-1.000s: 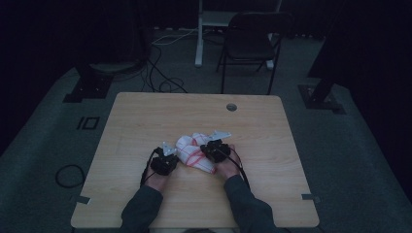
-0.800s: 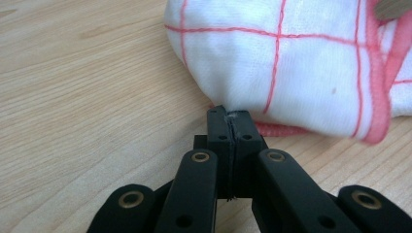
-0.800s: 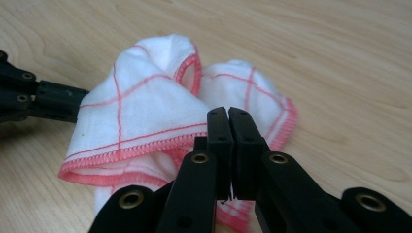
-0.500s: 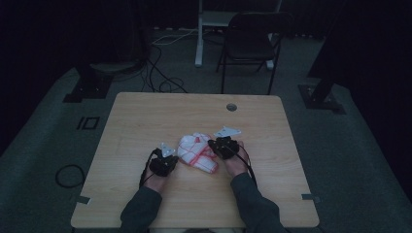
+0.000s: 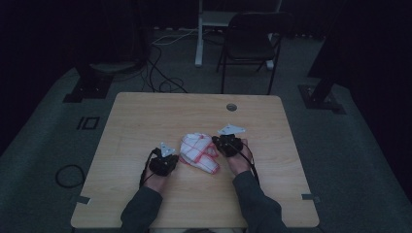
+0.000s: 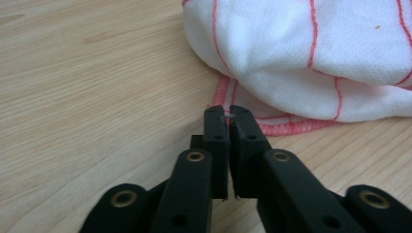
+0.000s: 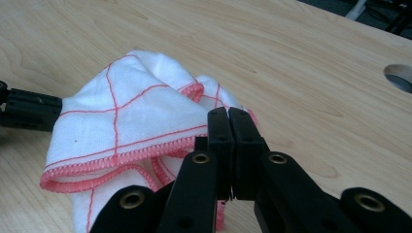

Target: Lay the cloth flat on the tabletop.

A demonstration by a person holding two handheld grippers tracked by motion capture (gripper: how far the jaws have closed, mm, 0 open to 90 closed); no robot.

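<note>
A white cloth with red grid lines (image 5: 198, 151) is seen lying crumpled on the wooden table (image 5: 145, 116), between the two tools.

The left tool (image 6: 228, 112) is held low over the table, its tips just at the cloth's red-stitched hem. Its jaws have just been opening and now stand a narrow slit apart. A wisp of white is caught at the tips, but whether the hem is still pinched cannot be told. The bulk of the cloth is bunched just beyond and to the right of this tool in the left gripper view. In the high view the left tool (image 5: 164, 164) is found just beside the cloth's near-left edge.

The right tool (image 7: 228, 116) is closed, its jaws pressed together on a fold of the cloth, which is draped to the left of and beneath it. In the high view the right tool (image 5: 228, 144) is placed at the cloth's right edge.
</note>
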